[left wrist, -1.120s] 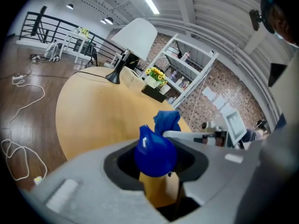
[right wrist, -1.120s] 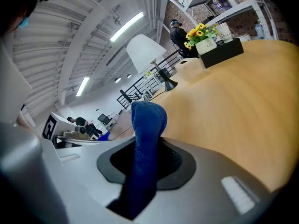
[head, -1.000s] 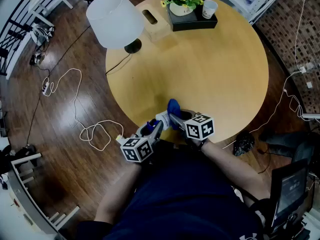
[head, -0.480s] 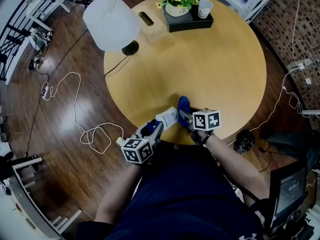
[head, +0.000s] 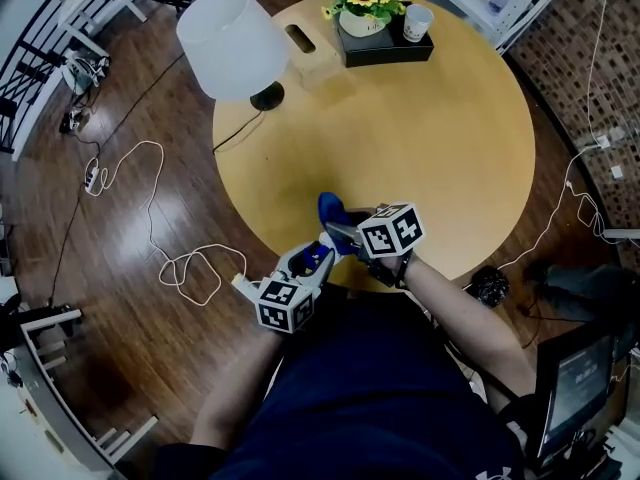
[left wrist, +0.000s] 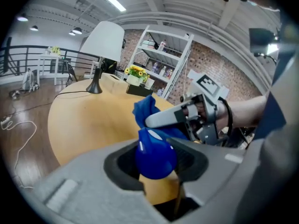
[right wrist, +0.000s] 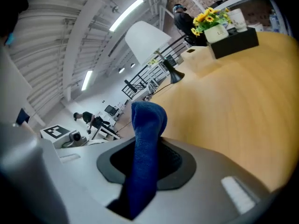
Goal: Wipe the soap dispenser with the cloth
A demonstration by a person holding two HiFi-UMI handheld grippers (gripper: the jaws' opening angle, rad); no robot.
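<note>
Head view: cloth [head: 329, 209] now farther left.

Round wooden table [head: 440, 138], white lamp [head: 230, 43], dark plank floor [head: 190, 188], brick wall [left wrist: 224, 69]

Blue cloth [head: 330, 211], blue-topped soap dispenser [left wrist: 154, 155], body possibly tan, yellow-tan table [head: 450, 138], white lampshade [head: 230, 43]

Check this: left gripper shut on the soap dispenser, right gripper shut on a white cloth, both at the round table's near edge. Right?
Not quite: the cloth is blue, not white, as the right gripper view shows. The left gripper is shut on the soap dispenser, the right gripper on the cloth, at the round table's near edge.
</note>
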